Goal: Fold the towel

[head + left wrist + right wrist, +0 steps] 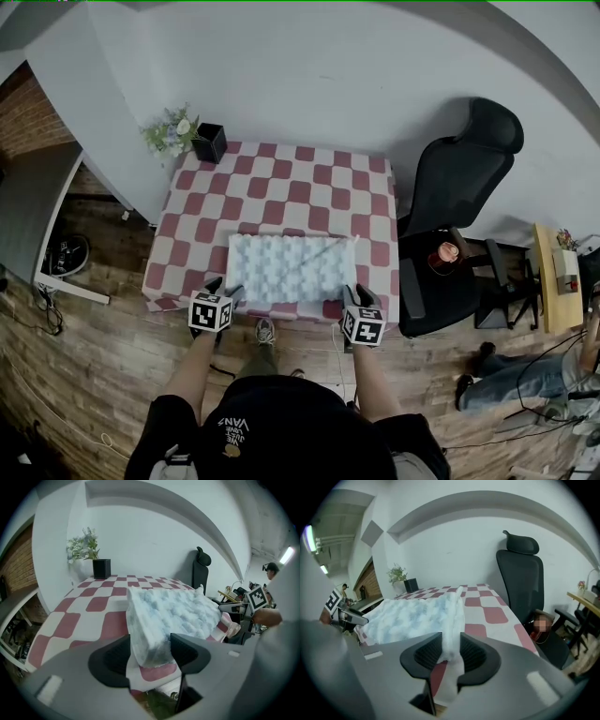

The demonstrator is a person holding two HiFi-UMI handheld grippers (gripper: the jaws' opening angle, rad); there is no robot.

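The towel (291,267), pale blue-white and bubbly in texture, lies flat on the desk (281,178) toward its 6 o'clock edge, the side nearest the person. Its long edge runs along the front of the red-and-white checked cloth that covers the desk. A thin raised crease runs across it from near the middle toward its 1 o'clock corner.

The left gripper (228,291) sits at the towel's 7 o'clock corner. In the left gripper view its fingers (187,651) stand wide, one on each side of that thick corner of the towel (173,613). The corner fills the gap but looks unsqueezed, still resting on the checked cloth.

The right gripper (354,298) is at the 5 o'clock corner. In the right gripper view its fingers (476,653) are drawn narrow and pinch the towel (412,616) along its edge. The fabric is pressed thin between the pads, and a strip of white cloth hangs below them.

At the desk's 10 o'clock corner stands a small black pot (210,142) holding a spray of pale flowers (172,131), right by the white wall. A black office chair (459,187) stands off the desk at 3 o'clock. The floor around is wood planking.
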